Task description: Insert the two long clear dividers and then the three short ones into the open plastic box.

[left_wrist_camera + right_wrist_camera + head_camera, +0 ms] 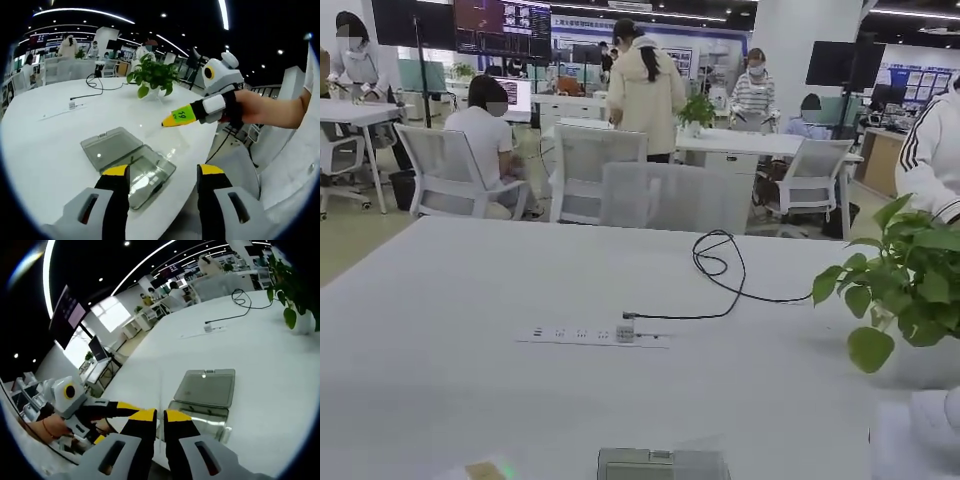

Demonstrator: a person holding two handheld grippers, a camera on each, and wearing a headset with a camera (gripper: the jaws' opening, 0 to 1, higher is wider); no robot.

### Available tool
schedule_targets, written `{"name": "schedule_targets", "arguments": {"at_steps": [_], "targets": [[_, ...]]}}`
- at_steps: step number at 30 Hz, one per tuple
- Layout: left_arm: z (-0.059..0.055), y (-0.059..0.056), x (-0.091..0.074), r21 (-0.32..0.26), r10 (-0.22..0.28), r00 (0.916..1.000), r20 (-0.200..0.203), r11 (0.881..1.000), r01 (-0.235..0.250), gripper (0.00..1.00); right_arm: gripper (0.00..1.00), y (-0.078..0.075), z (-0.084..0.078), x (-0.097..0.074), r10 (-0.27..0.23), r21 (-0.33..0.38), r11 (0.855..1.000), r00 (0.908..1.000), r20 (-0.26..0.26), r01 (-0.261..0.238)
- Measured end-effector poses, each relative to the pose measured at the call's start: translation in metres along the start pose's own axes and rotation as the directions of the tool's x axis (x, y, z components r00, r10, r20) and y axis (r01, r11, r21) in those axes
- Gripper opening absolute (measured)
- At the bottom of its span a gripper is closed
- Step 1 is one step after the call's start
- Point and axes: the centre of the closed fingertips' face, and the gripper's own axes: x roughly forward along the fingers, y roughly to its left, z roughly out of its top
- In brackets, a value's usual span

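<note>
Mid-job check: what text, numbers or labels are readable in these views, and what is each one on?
"49": written on the green label near the tip of the right gripper, left gripper view.
Small mark under it: too small to read.
Wall screen, head view: text too blurred to read.
Blue banner behind the people: too blurred to read.
Plastic box: no lettering that I can make out.

The head view looks forward across the white bench [470, 330] toward the office, catching the open box [660, 466] at 6 o'clock. Both gripper views sit low off the near edge, close to the box; all 3 share the plant [905, 280] and cable [735, 297].
</note>
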Motion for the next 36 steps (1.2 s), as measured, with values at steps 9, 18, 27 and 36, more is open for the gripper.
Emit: {"name": "schedule_targets", "arguments": {"at_steps": [9, 18, 27, 36], "targets": [[-0.023, 0.005, -0.007, 0.078, -0.017, 0.9990, -0.041, 0.997, 0.020, 0.70, 0.07, -0.032, -0.012, 0.006, -0.107, 0.080, 0.989, 0.9819, -0.157, 0.120], [-0.037, 0.000, -0.008, 0.174, -0.061, 0.9960, -0.065, 0.982, 0.072, 0.87, 0.07, -0.049, -0.033, 0.015, -0.197, 0.115, 0.964, 0.9334, -0.300, 0.241], [-0.050, 0.003, -0.011, 0.204, -0.095, 0.9906, -0.098, 0.972, 0.114, 0.95, 0.07, -0.060, -0.057, 0.026, -0.235, 0.201, 0.924, 0.8975, -0.373, 0.326], [-0.054, 0.004, -0.017, 0.203, -0.122, 0.9879, -0.095, 0.969, 0.139, 0.96, 0.07, -0.072, -0.073, 0.036, -0.262, 0.228, 0.899, 0.8759, -0.405, 0.375]]}}
